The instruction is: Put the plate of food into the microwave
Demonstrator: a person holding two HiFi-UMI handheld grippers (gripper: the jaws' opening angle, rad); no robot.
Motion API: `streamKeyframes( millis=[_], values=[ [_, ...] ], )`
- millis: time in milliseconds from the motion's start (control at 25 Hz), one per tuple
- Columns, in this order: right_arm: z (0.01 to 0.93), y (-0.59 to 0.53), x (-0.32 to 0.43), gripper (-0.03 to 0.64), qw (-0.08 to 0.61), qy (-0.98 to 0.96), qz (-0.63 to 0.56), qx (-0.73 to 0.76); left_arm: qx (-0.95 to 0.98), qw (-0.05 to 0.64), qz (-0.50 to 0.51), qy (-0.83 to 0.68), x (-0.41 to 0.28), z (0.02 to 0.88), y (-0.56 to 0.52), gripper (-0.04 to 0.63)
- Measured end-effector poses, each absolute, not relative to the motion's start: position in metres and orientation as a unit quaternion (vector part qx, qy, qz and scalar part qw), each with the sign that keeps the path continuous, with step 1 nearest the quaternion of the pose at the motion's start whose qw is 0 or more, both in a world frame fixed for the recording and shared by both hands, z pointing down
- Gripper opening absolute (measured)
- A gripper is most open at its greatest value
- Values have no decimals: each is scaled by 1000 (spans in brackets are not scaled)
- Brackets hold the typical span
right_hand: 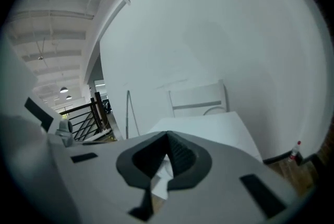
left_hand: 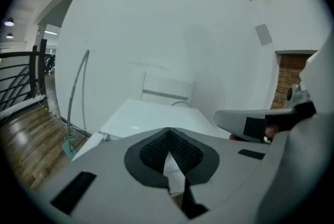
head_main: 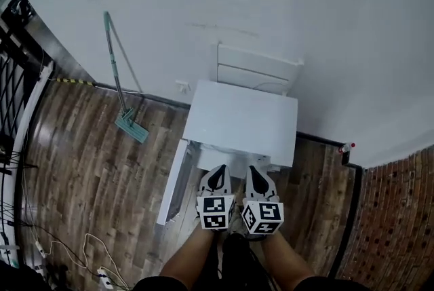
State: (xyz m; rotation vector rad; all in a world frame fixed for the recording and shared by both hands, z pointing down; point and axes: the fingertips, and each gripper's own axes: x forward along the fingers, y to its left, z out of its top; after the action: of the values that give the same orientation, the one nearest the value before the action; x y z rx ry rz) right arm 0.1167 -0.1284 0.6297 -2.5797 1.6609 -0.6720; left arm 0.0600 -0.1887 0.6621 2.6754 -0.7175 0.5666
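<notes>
The left gripper [head_main: 218, 174] and right gripper [head_main: 258, 176] sit side by side at the lower centre of the head view, each carried on a bare forearm [head_main: 192, 257] that comes up from the bottom edge. Each claw is pressed together at the tips, and its own view shows nothing pinched between the black ribbed pads. Both point over the near edge of a white table [head_main: 244, 113] at the centre of the frame. A white panel [head_main: 172, 182] hangs tilted off the table's left side. Behind the table, a white slatted chair back [head_main: 258, 69] stands against the pale wall.

Neither a plate of food nor a microwave can be made out in any view.

At upper left a mop [head_main: 116, 76] leans on the wall, its teal head on the wooden floor [head_main: 88, 167]. A black railing [head_main: 17, 79] runs down the left edge, with cables [head_main: 41, 242] loose at lower left. A small red-capped bottle [head_main: 347, 146] stands at the right by the wall, and a brick wall [head_main: 400, 215] fills the lower right corner
</notes>
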Motion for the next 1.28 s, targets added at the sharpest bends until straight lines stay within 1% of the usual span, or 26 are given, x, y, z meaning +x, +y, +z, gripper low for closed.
streamKeyframes(
  millis=[240,440,560,680,840,1280],
  values=[
    [517,-121,121,6,29,514,-180,-838,949,163,168,-211,46,540,-192,-3],
    [440,-131,114,6,36,512,-143,-846,958,138,133,-211,30,454,-216,-3],
    [413,-133,108,6,38,507,-132,-851,964,115,120,-208,22,422,-220,-3],
    [391,-137,106,6,44,504,-115,-855,970,97,103,-196,22,397,-224,-3],
    [374,-139,102,6,40,503,-97,-858,976,90,93,-177,23,382,-223,-3],
    [372,-147,88,6,32,509,-89,-856,981,104,85,-140,26,379,-214,-3]
  ],
)
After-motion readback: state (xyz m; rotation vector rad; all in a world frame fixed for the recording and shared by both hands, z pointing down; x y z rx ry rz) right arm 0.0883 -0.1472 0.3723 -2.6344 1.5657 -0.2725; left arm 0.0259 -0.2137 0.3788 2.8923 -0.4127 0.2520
